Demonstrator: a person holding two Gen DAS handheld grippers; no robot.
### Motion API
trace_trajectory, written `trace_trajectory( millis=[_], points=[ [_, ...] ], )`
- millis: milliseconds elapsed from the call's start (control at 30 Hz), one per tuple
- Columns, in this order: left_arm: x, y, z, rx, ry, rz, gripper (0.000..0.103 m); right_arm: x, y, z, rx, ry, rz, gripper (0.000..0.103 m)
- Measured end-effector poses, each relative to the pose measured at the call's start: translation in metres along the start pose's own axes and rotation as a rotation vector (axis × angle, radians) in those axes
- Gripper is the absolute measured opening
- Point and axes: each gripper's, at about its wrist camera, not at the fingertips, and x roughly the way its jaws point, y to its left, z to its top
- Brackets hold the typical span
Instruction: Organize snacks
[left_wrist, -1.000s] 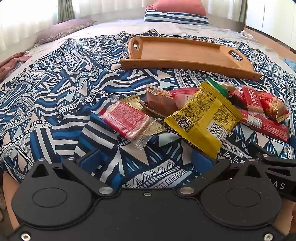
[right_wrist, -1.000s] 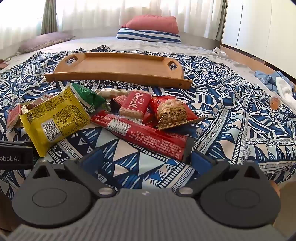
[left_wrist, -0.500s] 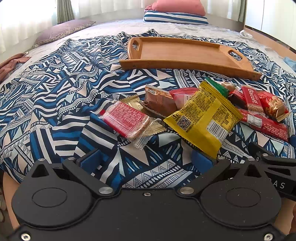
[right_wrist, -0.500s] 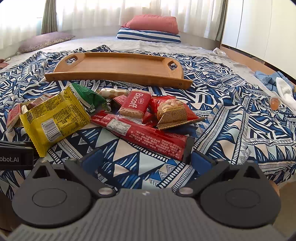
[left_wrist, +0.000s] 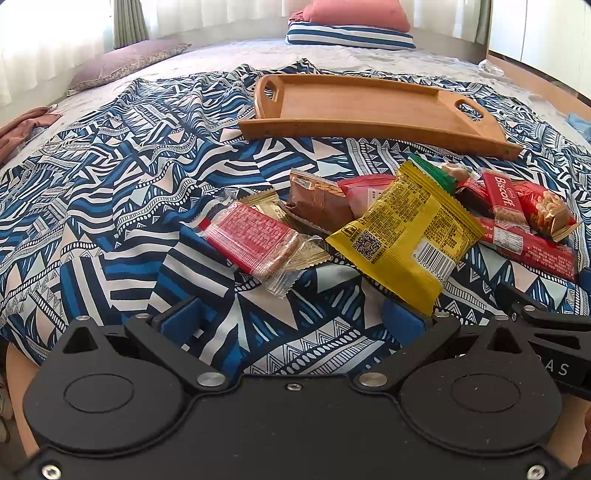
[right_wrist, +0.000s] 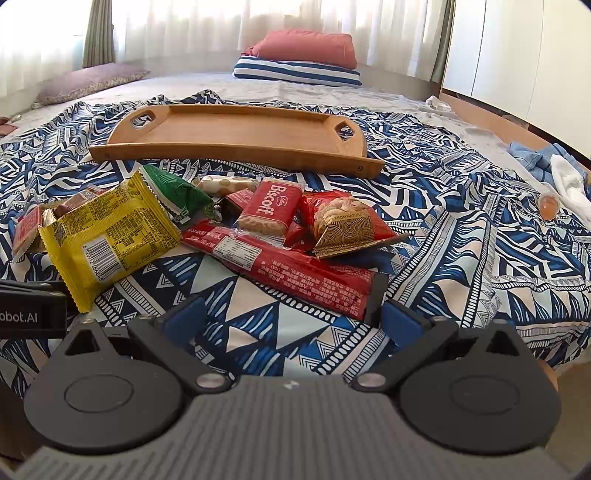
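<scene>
Both grippers, left (left_wrist: 291, 317) and right (right_wrist: 291, 317), are spread wide and hold nothing, low over the patterned bedspread (left_wrist: 110, 184). Just beyond lie crinkly snack packets (right_wrist: 207, 236) in a loose heap. Farther back rests a smooth wooden tray (right_wrist: 236, 142), bare.

Home bedroom is indicated: bed (right_wrist: 424, 110) is seen, pillows (right_wrist: 306, 48) stacked at its head, curtains (right_wrist: 221, 26) behind.

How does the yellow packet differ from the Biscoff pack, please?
The yellow packet is larger than the Biscoff pack. It shows its printed back with a barcode, while the Biscoff pack shows its front logo. It lies left in the pile, the Biscoff pack nearer the middle. Both lie outside the tray.
</scene>
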Motion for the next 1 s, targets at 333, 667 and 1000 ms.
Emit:
trace_trajectory(
  millis=[333, 667, 1000],
  points=[
    [-0.0001, -0.0002, -0.0002, 0.0, -0.001, 0.0, 0.103, 0.0, 0.0, -0.0001, -0.001, 0.0, 0.0, 0.103],
    [-0.0001, -0.0002, -0.0003, 0.0, -0.001, 0.0, 0.103, -0.0007, 0.0004, -0.0005, -0.001, -0.001, -0.001, 0.103],
    [-0.001, -0.0011, 0.0009, 0.011, -0.002, 0.0, 0.103, -0.0033, 0.0059, -0.0023, -0.013, -0.013, -0.008, 0.103]
  ],
)
